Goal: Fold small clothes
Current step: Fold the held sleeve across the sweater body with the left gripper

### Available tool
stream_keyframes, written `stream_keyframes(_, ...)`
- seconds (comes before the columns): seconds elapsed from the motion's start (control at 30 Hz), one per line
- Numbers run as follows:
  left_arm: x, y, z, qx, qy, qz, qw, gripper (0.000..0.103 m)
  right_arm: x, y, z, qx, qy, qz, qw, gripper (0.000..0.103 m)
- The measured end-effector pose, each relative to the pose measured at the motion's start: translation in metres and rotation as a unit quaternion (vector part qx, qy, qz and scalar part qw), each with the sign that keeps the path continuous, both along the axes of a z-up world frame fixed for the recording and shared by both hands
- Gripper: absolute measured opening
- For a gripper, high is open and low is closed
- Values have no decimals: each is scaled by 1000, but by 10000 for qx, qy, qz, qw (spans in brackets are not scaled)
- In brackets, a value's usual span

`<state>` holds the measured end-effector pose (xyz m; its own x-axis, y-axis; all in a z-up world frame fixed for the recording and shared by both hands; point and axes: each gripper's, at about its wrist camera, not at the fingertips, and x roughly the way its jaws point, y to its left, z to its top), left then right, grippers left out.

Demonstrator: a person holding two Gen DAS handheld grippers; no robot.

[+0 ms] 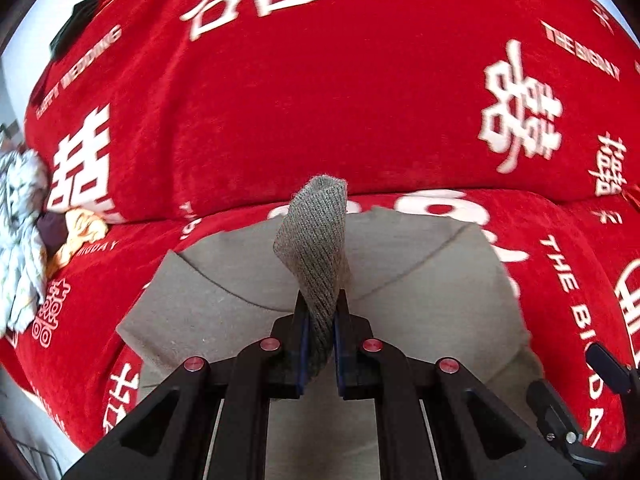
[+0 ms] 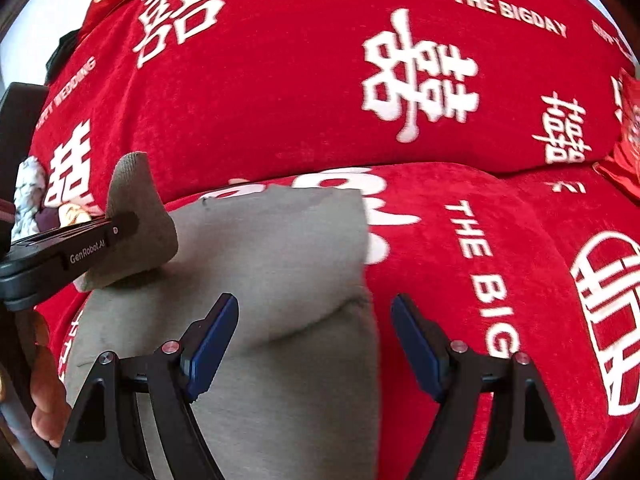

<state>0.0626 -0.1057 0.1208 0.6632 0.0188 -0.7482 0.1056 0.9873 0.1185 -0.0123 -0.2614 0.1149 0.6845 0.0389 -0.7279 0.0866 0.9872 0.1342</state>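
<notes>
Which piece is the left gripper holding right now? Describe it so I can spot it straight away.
Start at the red sofa cover with white lettering, then find the grey garment spread flat on the seat. The left gripper is shut on that garment's ribbed cuff, which stands up off the flat cloth. It is the only knitted, ribbed strip; the crumpled clothes at the far left are patterned.

grey garment [image 2: 276, 264] on red blanket [image 2: 280, 100], right gripper [image 2: 316, 336] agape

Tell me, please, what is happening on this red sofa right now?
A person is folding a grey garment spread on the red sofa cover. The left claw is shut on the garment's ribbed cuff, lifting it above the cloth. The right claw hangs open over the garment, holding nothing.
</notes>
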Motion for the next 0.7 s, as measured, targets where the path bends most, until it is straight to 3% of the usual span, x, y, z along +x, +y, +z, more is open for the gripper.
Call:
stream_keyframes(0.43, -16, -58, -26, 309, 236, -416, 9984, 11, -7, -35, -14, 243, -7, -134, 9996, 81)
stream_keyframes(0.6, -15, -65, -35, 137, 402, -542, 9976, 11, -9, -39, -19, 273, 15, -142, 9995, 81)
stream_keyframes(0.7, -12, -64, -44, -178, 581, -646, 9961, 11, -11, -41, -22, 284, 17, -146, 9995, 81)
